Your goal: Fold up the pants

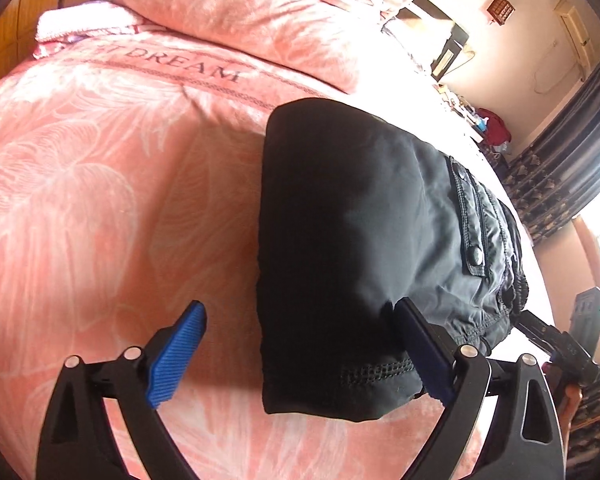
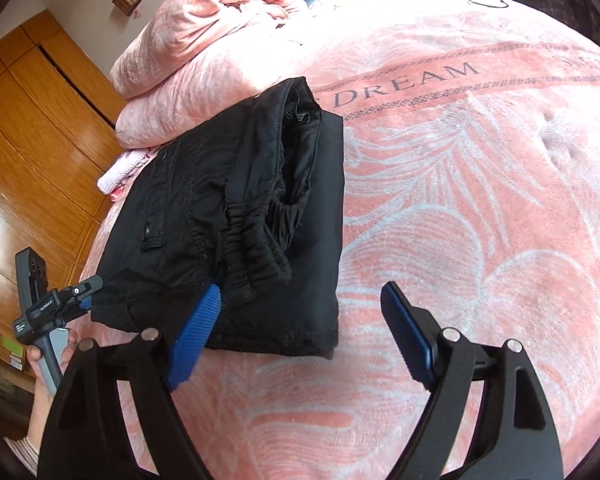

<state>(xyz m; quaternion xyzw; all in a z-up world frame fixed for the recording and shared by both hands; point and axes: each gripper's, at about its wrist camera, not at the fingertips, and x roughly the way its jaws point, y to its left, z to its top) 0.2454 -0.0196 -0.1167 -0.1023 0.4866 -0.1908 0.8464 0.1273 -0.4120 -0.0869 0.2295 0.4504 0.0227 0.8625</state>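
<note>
Black pants (image 1: 364, 240) lie folded into a compact stack on the pink bed (image 1: 100, 200). In the right wrist view the pants (image 2: 240, 216) show the elastic waistband on top. My left gripper (image 1: 300, 352) is open, with its blue pads spread around the near corner of the stack; the right pad touches the cloth. My right gripper (image 2: 300, 328) is open, its left pad against the stack's near edge, its right pad over bare blanket. The left gripper also shows in the right wrist view (image 2: 88, 292) at the stack's left corner.
The pink blanket (image 2: 480, 200) reads "DREAM". A bunched pink duvet (image 2: 204, 40) lies behind the pants. A wooden wardrobe (image 2: 28, 128) stands beside the bed. Dark patterned curtains (image 1: 560, 168) hang at the far side. The right gripper's body (image 1: 556, 340) is past the stack.
</note>
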